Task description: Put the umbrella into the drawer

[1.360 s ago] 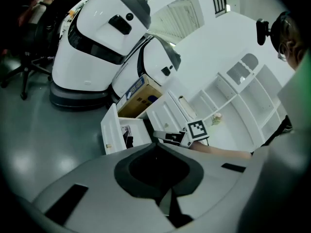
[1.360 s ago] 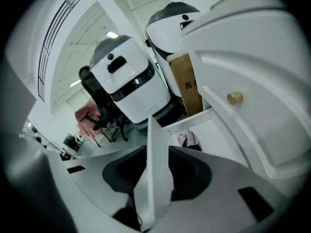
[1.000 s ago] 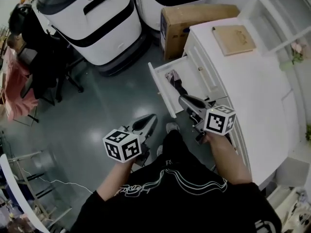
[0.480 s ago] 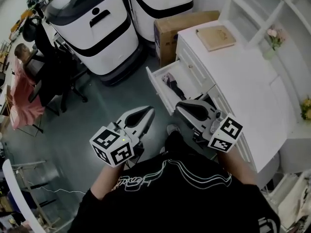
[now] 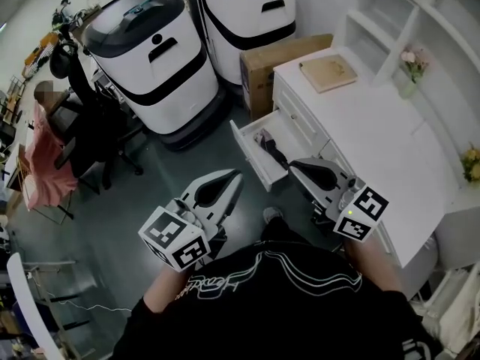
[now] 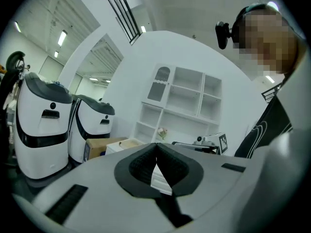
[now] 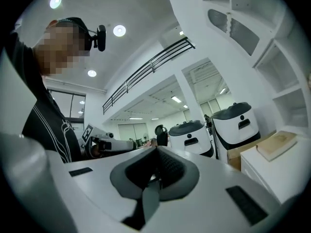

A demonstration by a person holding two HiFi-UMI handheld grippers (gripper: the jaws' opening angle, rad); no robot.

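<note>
The white drawer [image 5: 248, 153] of the cabinet [image 5: 375, 133] stands pulled out. The folded umbrella [image 5: 268, 142], dark with a pink part, lies inside it. My left gripper [image 5: 232, 175] [image 6: 156, 147] hangs over the floor, left of the drawer front, with its jaws shut and nothing in them. My right gripper [image 5: 296, 163] [image 7: 156, 149] hovers just right of the drawer beside the cabinet front, shut and empty too. Both are held level, above the drawer and apart from the umbrella.
Two big white-and-black machines [image 5: 150, 58] [image 5: 247, 13] stand behind the drawer, with a cardboard box [image 5: 281, 55] beside them. A wooden board [image 5: 328, 72] and a vase of flowers [image 5: 407, 81] are on the cabinet top. A person [image 5: 45, 133] sits at far left.
Both grippers have come up from the drawer towards the head camera and rolled. The umbrella stays in the drawer.
</note>
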